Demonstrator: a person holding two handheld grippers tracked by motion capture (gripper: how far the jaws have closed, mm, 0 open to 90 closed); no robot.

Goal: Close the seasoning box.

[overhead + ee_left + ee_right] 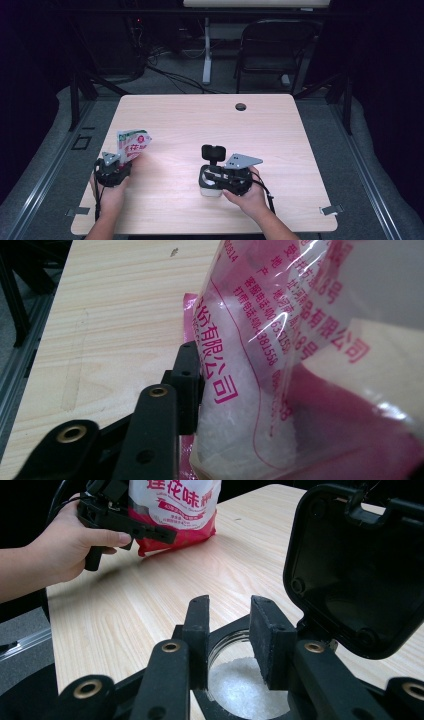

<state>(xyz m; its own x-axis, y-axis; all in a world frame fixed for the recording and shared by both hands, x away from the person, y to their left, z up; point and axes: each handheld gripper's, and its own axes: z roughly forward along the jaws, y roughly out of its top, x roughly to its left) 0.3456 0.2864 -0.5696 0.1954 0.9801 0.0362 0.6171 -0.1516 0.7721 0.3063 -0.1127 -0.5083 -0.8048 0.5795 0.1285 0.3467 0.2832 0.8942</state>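
- On the left of the surface (200, 120), the left hand-held gripper (116, 162) pinches a seasoning bag (132, 142), its bottom resting on the wood, probably set down after pouring.
- Pink Chinese print; "有限公司" is readable.
- Right hand-held gripper (216, 181) clamps the open jar (210, 187) of white crystals, lid (214, 152) up.

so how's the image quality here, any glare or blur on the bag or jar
High view: dark surroundings, lit pale wooden table, everything small and soft. Left gripper view: clear plastic bag with pink print very close, glare streaks, right side blurred. Right gripper view: white crystals in the black-lidded jar sharp, far bag softer.
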